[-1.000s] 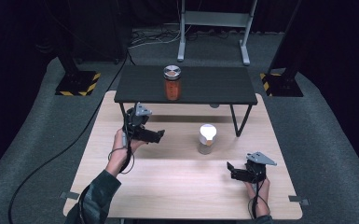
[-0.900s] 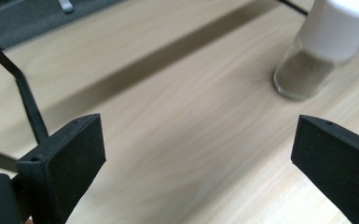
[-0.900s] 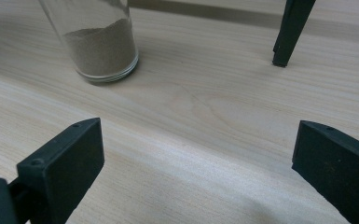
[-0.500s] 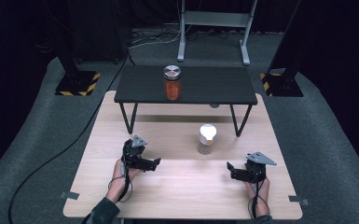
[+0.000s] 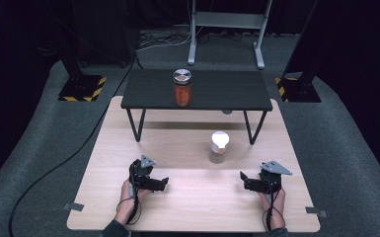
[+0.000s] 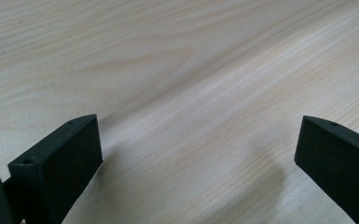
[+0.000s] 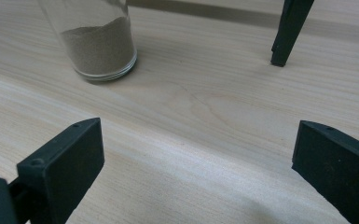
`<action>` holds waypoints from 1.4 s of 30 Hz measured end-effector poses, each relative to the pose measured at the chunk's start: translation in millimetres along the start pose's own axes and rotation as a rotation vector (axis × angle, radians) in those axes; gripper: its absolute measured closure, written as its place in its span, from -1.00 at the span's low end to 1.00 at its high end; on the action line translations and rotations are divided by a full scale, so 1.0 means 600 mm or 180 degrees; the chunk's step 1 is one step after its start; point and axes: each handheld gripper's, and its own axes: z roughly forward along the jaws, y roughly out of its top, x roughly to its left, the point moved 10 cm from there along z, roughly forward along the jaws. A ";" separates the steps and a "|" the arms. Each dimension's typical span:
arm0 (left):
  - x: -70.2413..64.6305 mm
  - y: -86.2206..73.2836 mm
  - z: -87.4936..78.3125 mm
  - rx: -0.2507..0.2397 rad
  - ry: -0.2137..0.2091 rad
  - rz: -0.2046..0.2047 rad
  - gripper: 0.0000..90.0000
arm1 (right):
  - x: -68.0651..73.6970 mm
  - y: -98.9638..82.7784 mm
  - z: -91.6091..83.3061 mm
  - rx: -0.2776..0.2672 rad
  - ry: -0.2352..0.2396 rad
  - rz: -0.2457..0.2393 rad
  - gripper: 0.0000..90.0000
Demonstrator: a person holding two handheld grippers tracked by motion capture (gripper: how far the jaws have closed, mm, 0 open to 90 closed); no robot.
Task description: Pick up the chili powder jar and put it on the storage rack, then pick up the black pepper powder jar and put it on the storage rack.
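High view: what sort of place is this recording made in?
Probably a lab or studio set up for recording: dark curtains around a grey carpet, a wooden table with a low black shelf on it, and hazard-striped stand bases beside it.

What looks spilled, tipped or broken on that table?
Nothing stands out. The white-lidded jar stands upright on the wooden table, its powder inside; the orange jar stands upright on the black shelf.

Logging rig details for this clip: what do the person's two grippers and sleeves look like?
Both the left gripper and the right gripper are black, each topped by a grey three-cornered plate. Their jaws are flat, matte black blocks with small holes near the tips. A thin dark cable trails from each. At the left wrist, a dark sleeve shows.
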 end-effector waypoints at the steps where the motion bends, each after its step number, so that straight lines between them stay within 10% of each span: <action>1: -0.003 -0.003 0.001 -0.0009 0.0029 0.0017 -1.00 | 0.000 0.000 0.000 0.0002 0.0000 -0.0003 -0.98; 25: -0.024 -0.014 0.000 -0.0071 0.0150 0.0056 -1.00 | 0.009 0.003 0.004 0.0099 -0.0045 -0.0140 -0.98; 35: -0.023 -0.013 0.000 -0.0069 0.0159 0.0033 -1.00 | 0.032 0.008 0.010 0.0228 -0.0170 -0.0452 -1.00; 42: -0.022 -0.012 0.001 -0.0068 0.0156 0.0042 -0.99 | 0.056 0.030 0.030 0.0163 -0.0033 -0.0339 -1.00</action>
